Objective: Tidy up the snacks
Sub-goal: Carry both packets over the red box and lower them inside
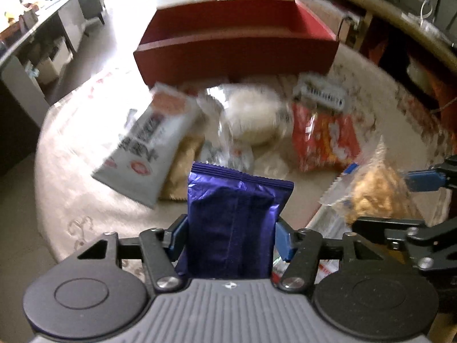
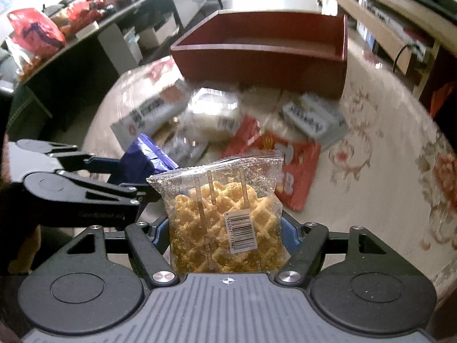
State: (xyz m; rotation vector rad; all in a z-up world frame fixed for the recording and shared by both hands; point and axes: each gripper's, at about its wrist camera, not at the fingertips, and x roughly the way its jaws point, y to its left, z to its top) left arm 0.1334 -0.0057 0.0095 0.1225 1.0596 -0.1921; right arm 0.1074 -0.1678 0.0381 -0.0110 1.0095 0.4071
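The left tool [image 1: 231,234] is clenched on a purple foil packet [image 1: 237,217], its blue pads pressed against the packet's two sides, so that the packet stands upright between them with its crimped top edge uppermost. The right tool [image 2: 225,234] grips a clear bag of waffle-pattern biscuits [image 2: 225,217] in the same way, upright, with a white barcode sticker facing the camera. The two tools are held side by side above the near edge of the surface [image 2: 385,131], which is covered with a pale cloth printed with red flowers; in the right wrist view the left tool and its purple packet show at the left. Beyond them a loose heap of snacks lies on the cloth: a white pouch with red marks [image 1: 142,145] at the left, a clear wrap holding a pale round bun [image 1: 254,114] in the middle, and a red and orange bag [image 1: 322,140] at the right. Much of the heap is blurred. Behind the heap stands a dark red open-topped box [image 2: 265,68], its near wall just beside the farthest snacks; what shows of its inside is bare.
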